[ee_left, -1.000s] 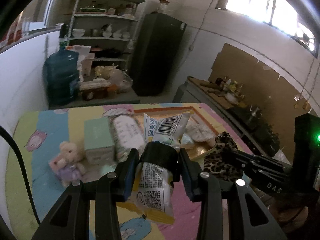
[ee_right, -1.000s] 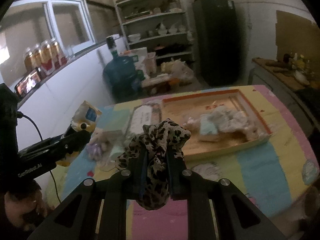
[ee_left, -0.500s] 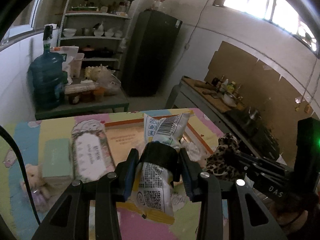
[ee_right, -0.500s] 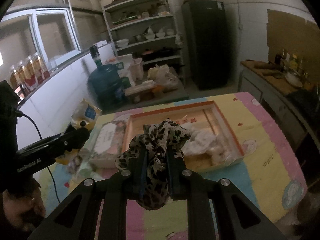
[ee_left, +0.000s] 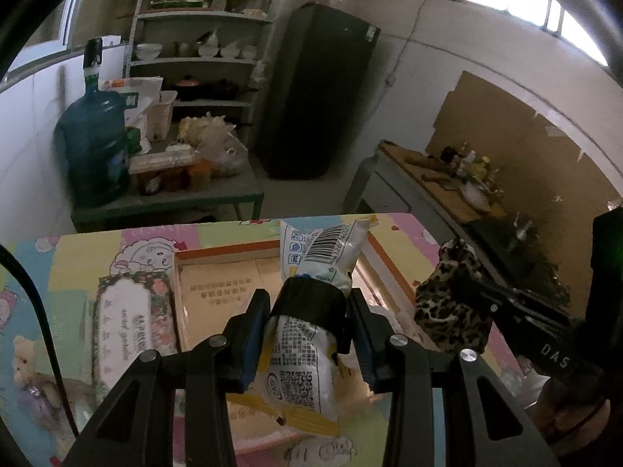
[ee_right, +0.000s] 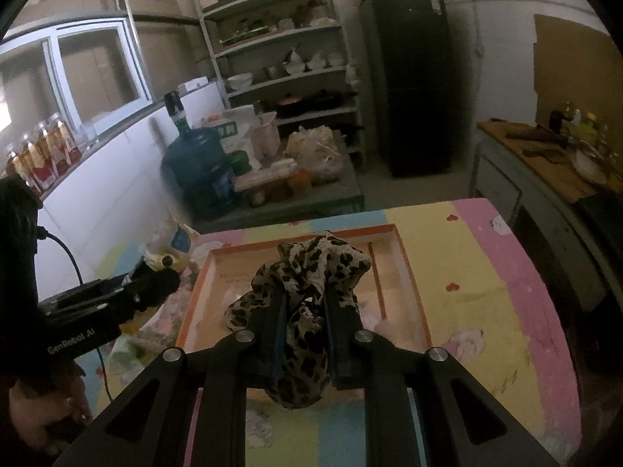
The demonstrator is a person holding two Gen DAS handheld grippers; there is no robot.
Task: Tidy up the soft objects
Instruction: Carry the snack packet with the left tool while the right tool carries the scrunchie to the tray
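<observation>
The left gripper [ee_left: 307, 334] is clamped on a white and yellow crinkly plastic snack packet [ee_left: 307, 334] with a black band round its middle; the packet's long axis runs from 6 o'clock to 12 o'clock between the fingers, barcode end at 12 o'clock. The right gripper [ee_right: 303, 327] is pressed tight on a bunched leopard-print fabric piece [ee_right: 307, 292], which spills out above and below the jaws.

Both loads hang above the shallow orange-rimmed cardboard tray [ee_right: 412, 284] on the pastel cartoon-print table cover [ee_right: 486, 272]. In the right wrist view the tray floor lies directly under and to 12 o'clock of the fabric. In the left wrist view the tray spreads from 10 o'clock to 2 o'clock of the packet. Neither hand is plainly nearer; judging by this, each need only lower and let go.

The tray holds pale soft items near its 5 o'clock corner, too blurred to name. Outside it, at 9 o'clock in the left view, lie 1 floral-bordered flat pack [ee_left: 130, 327] and 1 small plush bear [ee_left: 27, 362].
</observation>
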